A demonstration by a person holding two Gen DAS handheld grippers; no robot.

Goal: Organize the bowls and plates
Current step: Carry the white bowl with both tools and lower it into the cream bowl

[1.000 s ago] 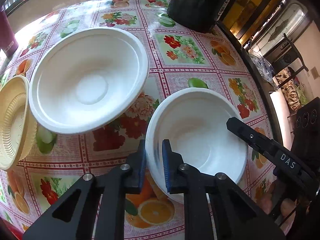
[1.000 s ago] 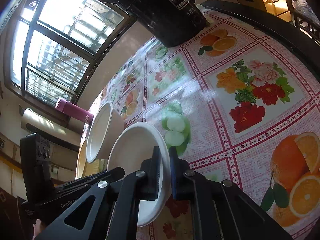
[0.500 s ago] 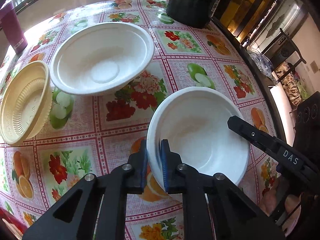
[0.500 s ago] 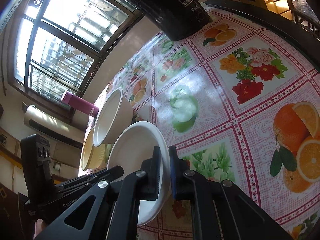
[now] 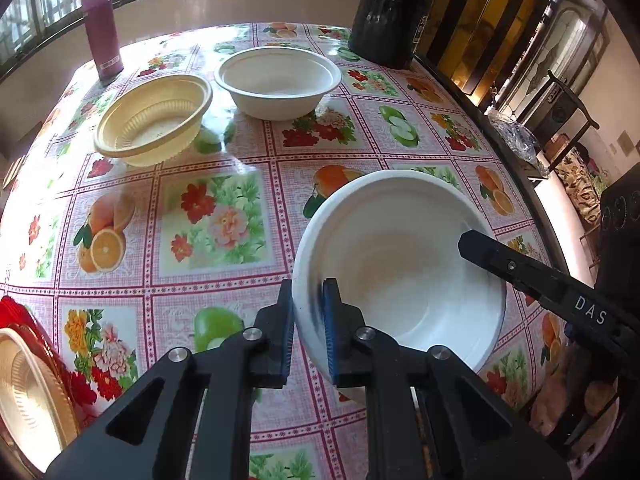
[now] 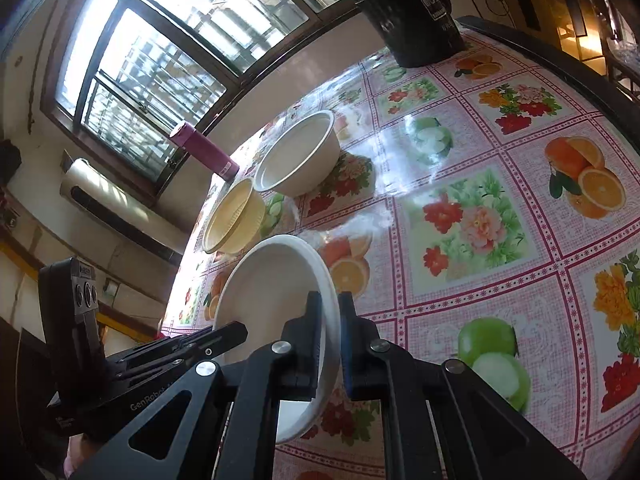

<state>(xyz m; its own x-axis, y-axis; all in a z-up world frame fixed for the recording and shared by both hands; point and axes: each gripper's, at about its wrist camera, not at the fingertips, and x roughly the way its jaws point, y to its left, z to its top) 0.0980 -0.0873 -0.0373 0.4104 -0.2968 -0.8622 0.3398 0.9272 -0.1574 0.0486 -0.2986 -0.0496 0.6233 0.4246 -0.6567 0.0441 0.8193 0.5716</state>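
Note:
Both grippers hold one small white bowl point(image 5: 400, 264) above the near right of the table. My left gripper point(image 5: 307, 328) is shut on its left rim. My right gripper point(image 6: 330, 344) is shut on its opposite rim; the bowl also shows in the right wrist view point(image 6: 276, 304). A larger white bowl point(image 5: 278, 80) stands at the far side of the table, also in the right wrist view point(image 6: 300, 160). A cream ribbed bowl point(image 5: 154, 118) stands to its left, also in the right wrist view point(image 6: 236, 216).
A pink bottle point(image 5: 102, 32) stands at the far left by the window. A tall black container point(image 5: 390, 12) stands at the far right corner. A cream plate on something red point(image 5: 28, 392) lies at the near left edge. The flowered tablecloth point(image 5: 208, 220) covers the table.
Both grippers have pulled back and up with the small white bowl, away from the large white bowl and the cream bowl. Both stay shut on its rim.

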